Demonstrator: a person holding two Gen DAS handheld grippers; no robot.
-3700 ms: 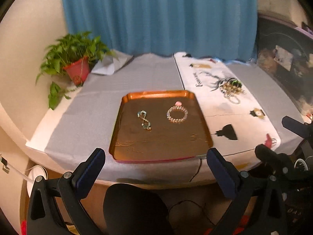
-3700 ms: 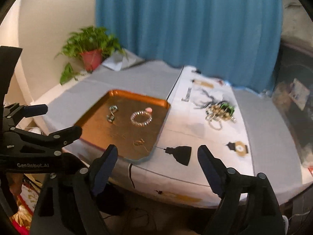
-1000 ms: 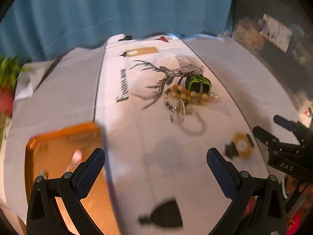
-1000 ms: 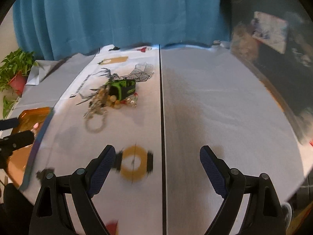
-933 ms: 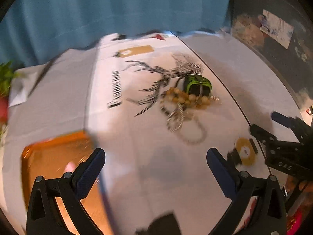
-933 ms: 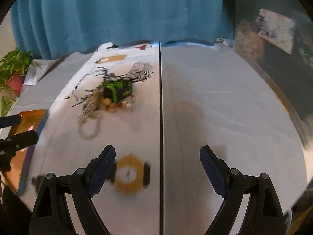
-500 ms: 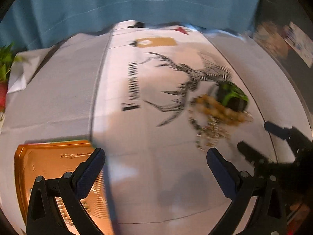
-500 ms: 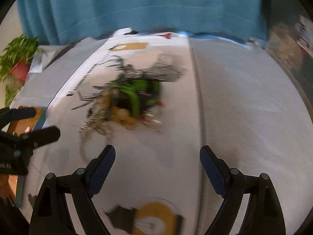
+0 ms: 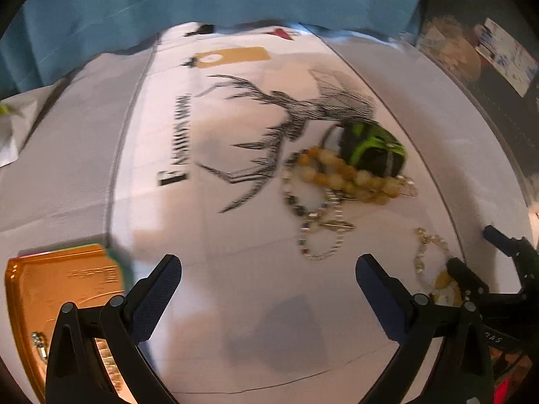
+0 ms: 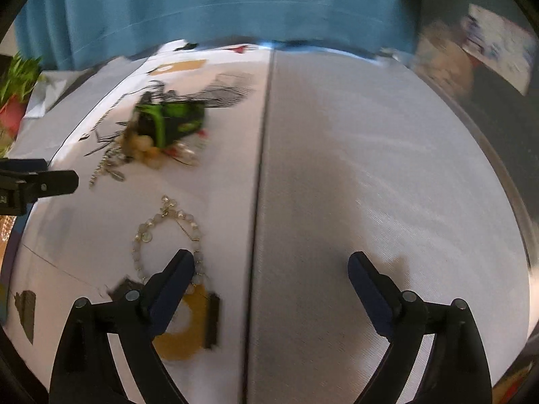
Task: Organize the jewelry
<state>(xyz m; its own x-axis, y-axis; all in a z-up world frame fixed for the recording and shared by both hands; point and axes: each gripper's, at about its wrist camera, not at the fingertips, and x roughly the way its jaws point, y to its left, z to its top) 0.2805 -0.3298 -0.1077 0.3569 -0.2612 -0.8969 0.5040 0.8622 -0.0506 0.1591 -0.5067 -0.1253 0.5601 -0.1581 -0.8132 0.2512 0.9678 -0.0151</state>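
Observation:
A heap of jewelry lies on the white printed cloth: a green-and-black band (image 9: pixel 372 144), a yellow bead bracelet (image 9: pixel 347 175) and a silver chain (image 9: pixel 323 232). The heap also shows in the right wrist view (image 10: pixel 161 131). A separate pearl bracelet (image 10: pixel 168 235) lies nearer, just ahead of my right gripper's left finger; it also shows in the left wrist view (image 9: pixel 427 256). My left gripper (image 9: pixel 267 289) is open and empty, above the cloth short of the heap. My right gripper (image 10: pixel 271 286) is open and empty. An orange tray (image 9: pixel 50 279) with jewelry in it sits at the lower left.
A blue curtain (image 10: pixel 219 10) hangs behind the table. Grey cloth (image 10: pixel 370 168) covers the right part of the table. A potted plant (image 10: pixel 17 84) stands at the far left. The right gripper's body (image 9: pixel 498 282) shows at the left view's right edge.
Both grippers have moved forward over the table, from the tray side toward the jewelry heap. The pearl bracelet now lies close in front of the right gripper. Both stay open.

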